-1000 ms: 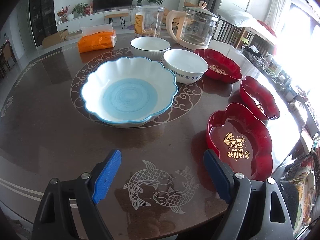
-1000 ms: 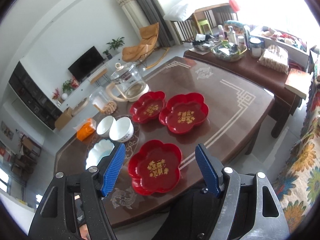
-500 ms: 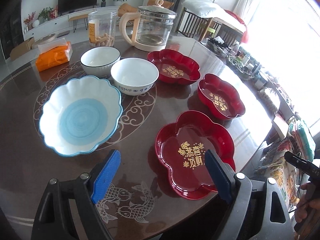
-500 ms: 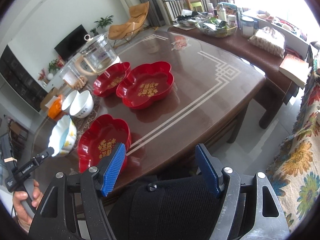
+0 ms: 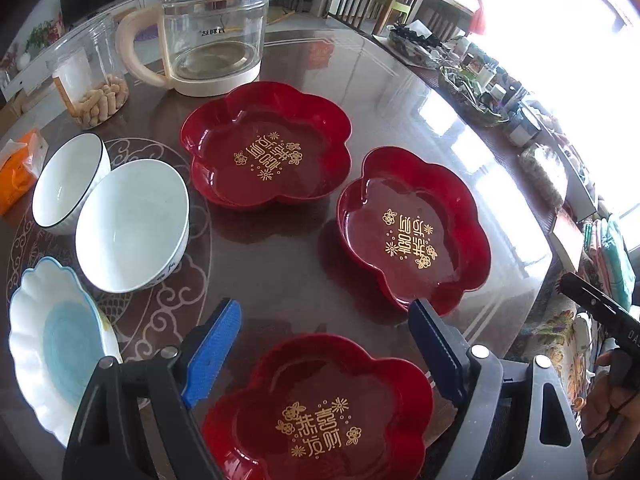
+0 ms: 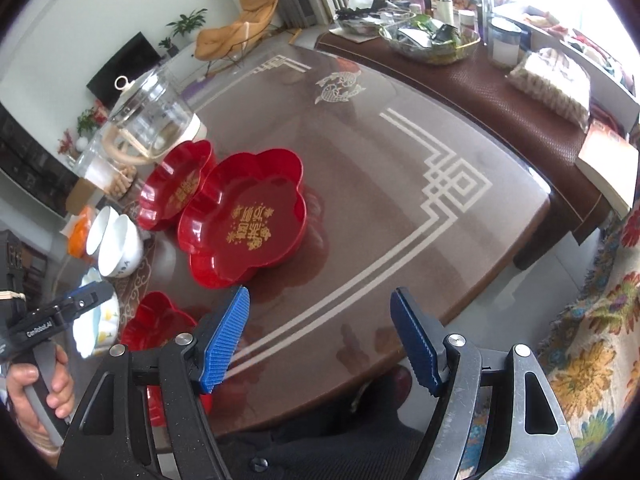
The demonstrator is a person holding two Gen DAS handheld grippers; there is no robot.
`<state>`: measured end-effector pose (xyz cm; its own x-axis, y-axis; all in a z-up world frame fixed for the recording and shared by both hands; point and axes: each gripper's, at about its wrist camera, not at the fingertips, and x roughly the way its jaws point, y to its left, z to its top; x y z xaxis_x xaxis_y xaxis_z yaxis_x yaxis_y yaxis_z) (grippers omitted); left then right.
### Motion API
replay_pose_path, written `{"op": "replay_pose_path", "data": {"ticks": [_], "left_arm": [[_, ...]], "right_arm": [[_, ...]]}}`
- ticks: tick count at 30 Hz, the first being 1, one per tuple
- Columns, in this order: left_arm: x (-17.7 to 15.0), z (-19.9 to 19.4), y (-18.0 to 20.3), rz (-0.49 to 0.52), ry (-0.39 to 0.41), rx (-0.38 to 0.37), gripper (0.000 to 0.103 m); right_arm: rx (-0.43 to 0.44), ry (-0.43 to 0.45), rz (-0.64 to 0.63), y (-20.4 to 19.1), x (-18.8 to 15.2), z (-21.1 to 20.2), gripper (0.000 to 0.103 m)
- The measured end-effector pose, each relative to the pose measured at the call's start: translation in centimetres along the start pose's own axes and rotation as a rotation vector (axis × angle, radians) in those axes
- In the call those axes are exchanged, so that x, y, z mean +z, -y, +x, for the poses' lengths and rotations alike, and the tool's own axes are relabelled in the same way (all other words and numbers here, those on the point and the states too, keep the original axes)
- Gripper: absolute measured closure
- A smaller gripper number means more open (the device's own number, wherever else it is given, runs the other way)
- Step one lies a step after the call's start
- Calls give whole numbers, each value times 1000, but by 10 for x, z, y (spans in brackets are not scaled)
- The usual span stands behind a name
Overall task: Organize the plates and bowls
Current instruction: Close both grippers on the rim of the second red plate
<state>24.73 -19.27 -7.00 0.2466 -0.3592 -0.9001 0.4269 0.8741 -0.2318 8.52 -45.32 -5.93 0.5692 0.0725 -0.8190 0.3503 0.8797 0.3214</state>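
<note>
Left wrist view: the left gripper (image 5: 324,344) hangs spread and empty over the near red plate (image 5: 320,412), probably lining up a grasp; the right gripper (image 6: 320,336) gapes empty too.

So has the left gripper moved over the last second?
Yes. The left gripper has swung right, away from the scalloped blue bowl, and now hangs over the nearest red plate.
</note>
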Motion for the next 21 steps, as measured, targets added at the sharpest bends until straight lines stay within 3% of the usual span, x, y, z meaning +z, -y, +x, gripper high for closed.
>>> {"op": "replay_pose_path", "data": {"ticks": [4,8,10,15,17,19,20,21], "left_arm": [[17,30,3,-66,-29,2,20],[25,52,8,-88,-52,20,34],[28,61,9,-98,-59,24,37],[32,77,13,-113,-56,39,41],[33,85,13,-126,-60,44,52],[33,91,13,-140,-69,31,68],[33,93,13,-144,-68,24,76],[32,93,14,-143,-57,18,80]], "right_arm": [[-16,9,-88,-7,28,32,27],[-13,-85,-54,-6,42,77,29],[-41,-106,-62,-7,45,92,48],[-74,-132,-67,-8,53,118,49],[-72,-136,-59,-7,53,124,52],[-67,-150,-60,-7,52,130,71],[-52,-157,-59,-7,51,131,75],[-41,-162,-59,-7,50,131,85]]}}
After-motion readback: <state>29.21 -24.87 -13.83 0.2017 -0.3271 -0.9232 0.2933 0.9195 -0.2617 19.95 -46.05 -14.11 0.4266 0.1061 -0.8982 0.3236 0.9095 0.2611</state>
